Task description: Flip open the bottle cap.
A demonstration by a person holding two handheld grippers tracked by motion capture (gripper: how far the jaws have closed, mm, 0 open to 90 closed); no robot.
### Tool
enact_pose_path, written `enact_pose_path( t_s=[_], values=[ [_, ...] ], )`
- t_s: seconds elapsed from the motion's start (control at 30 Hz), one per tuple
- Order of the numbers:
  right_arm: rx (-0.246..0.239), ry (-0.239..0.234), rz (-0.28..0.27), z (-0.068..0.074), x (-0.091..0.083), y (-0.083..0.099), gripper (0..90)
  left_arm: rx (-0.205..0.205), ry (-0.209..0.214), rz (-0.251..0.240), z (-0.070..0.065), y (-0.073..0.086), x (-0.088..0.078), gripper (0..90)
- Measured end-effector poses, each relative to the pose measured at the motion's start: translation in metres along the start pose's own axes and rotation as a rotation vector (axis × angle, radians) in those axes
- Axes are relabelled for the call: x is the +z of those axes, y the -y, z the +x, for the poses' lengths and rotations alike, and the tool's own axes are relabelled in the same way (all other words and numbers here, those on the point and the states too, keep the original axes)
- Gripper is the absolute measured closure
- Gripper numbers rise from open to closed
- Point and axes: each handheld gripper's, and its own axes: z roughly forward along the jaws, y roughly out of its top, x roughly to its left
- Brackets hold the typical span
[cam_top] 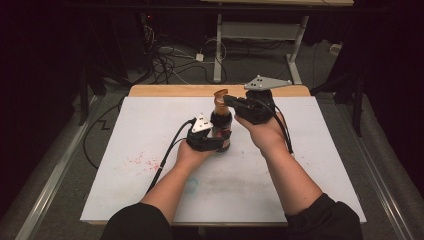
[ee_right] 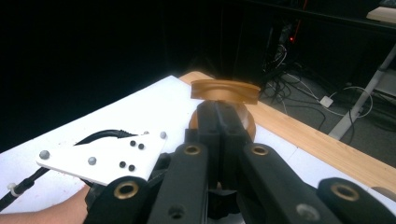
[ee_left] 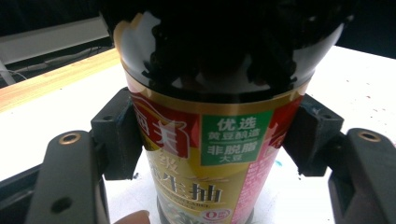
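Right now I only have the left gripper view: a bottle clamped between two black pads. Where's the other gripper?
Observer: The right gripper is at the top of the bottle, jaws shut at the brown cap.
Operator: Cap on or off?
Observer: Its flip lid stands open, tilted up above the cap's base.
Operator: Bottle upright?
Observer: Yes, standing on the white table, with the left gripper shut on its lower body.
Operator: Anything near it on the table?
Observer: Just reddish specks to the left, apart from the bottle.
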Motion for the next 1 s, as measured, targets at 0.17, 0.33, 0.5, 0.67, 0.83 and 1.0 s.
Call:
enact_pose_path(
  t_s=[0.17, 0.33, 0.5, 0.67, 0.83, 1.0],
  values=[
    [0.002, 0.0, -0.004, -0.001, 0.0, -0.002, 90.0, 0.002, 0.0, -0.001, 0.0, 0.0, 0.0, 29.1],
    [0.005, 0.002, -0.012, -0.001, 0.0, -0.005, 90.0, -0.001, 0.0, -0.001, 0.0, 0.0, 0.0, 29.1],
    [0.0, 0.004, -0.014, -0.001, 0.001, -0.008, 90.0, -0.001, 0.0, -0.001, 0.0, 0.0, 0.0, 29.0],
    [0.003, 0.003, -0.018, -0.001, 0.002, -0.009, 90.0, 0.0, 0.0, -0.001, 0.0, 0.0, 0.0, 29.0],
    [0.001, 0.004, -0.02, -0.001, 0.003, -0.01, 90.0, -0.002, 0.0, -0.004, 0.0, 0.0, 0.0, 29.0],
    [0.001, 0.004, -0.024, -0.001, 0.008, -0.016, 90.0, 0.0, 0.001, -0.002, 0.0, 0.0, 0.0, 29.0]
  ],
)
